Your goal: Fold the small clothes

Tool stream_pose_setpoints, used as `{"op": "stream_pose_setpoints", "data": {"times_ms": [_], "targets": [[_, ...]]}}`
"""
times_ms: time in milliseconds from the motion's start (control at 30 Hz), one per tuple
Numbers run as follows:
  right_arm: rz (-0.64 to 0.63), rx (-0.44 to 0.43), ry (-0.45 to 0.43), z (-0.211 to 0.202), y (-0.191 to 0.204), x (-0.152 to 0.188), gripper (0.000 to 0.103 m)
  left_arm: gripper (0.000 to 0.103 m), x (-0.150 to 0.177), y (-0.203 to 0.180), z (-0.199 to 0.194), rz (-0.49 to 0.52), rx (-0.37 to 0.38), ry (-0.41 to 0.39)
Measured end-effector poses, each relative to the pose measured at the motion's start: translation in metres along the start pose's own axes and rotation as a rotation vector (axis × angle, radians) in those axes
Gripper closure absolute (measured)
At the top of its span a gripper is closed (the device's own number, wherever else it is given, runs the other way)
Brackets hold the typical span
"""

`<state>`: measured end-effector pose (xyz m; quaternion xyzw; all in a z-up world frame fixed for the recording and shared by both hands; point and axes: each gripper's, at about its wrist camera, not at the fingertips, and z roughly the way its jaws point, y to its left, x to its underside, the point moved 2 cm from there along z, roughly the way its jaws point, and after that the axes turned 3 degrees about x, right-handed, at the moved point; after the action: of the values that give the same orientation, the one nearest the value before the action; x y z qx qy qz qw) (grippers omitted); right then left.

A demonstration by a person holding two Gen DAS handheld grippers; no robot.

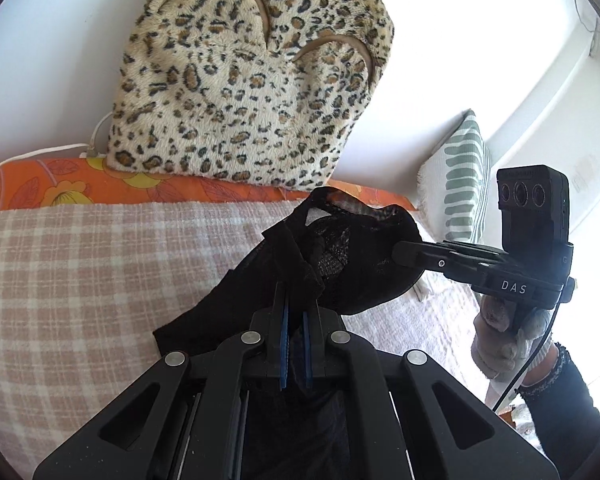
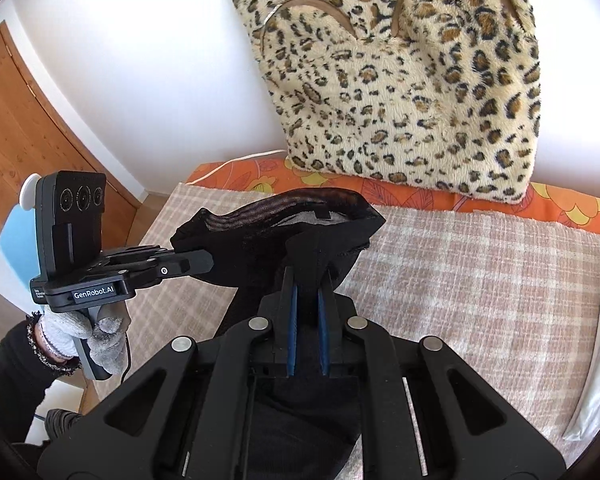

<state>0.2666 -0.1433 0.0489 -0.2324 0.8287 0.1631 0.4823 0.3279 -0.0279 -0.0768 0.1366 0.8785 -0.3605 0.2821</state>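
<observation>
Bed against a white wall

A leopard cushion (image 1: 244,92) leans on the wall above an orange sheet (image 1: 40,186) and checked blanket (image 1: 80,280); striped pillow (image 1: 460,176) aside; wooden door (image 2: 24,120).

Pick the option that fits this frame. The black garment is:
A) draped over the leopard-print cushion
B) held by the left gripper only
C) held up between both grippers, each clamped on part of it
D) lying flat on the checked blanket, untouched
C: the black garment hangs above the checked blanket, with the left gripper and the right gripper each shut on a part of it; the leopard-print cushion stands behind, clear of it.
</observation>
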Motion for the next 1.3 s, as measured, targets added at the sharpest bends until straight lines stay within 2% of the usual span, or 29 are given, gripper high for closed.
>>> {"op": "stream_pose_setpoints", "data": {"times_ms": [133,400,600,833,1033,1167,1300], "targets": [[-0.036,0.014,0.013,-0.012,0.016,0.030,0.093,0.099,0.028,-0.014,-0.015,0.016,0.000,0.030],[-0.231,0.093,0.036,-0.040,0.076,0.084,0.093,0.099,0.095,-0.029,-0.029,0.056,-0.030,0.091],[-0.350,0.157,0.059,-0.046,0.098,0.131,0.093,0.099,0.136,-0.030,-0.034,0.091,-0.047,0.110],[-0.469,0.278,0.068,-0.047,0.101,0.177,0.093,0.099,0.160,-0.011,-0.041,0.088,-0.065,0.100],[-0.499,0.355,-0.001,-0.059,0.088,0.192,0.093,0.099,0.176,-0.004,-0.057,0.122,-0.054,0.070],[-0.480,0.351,-0.026,-0.069,0.079,0.198,0.093,0.099,0.187,-0.010,-0.058,0.173,-0.060,0.109],[-0.499,0.344,-0.017,-0.077,0.076,0.212,0.093,0.090,0.199,-0.017,-0.057,0.242,-0.114,0.172]]}}
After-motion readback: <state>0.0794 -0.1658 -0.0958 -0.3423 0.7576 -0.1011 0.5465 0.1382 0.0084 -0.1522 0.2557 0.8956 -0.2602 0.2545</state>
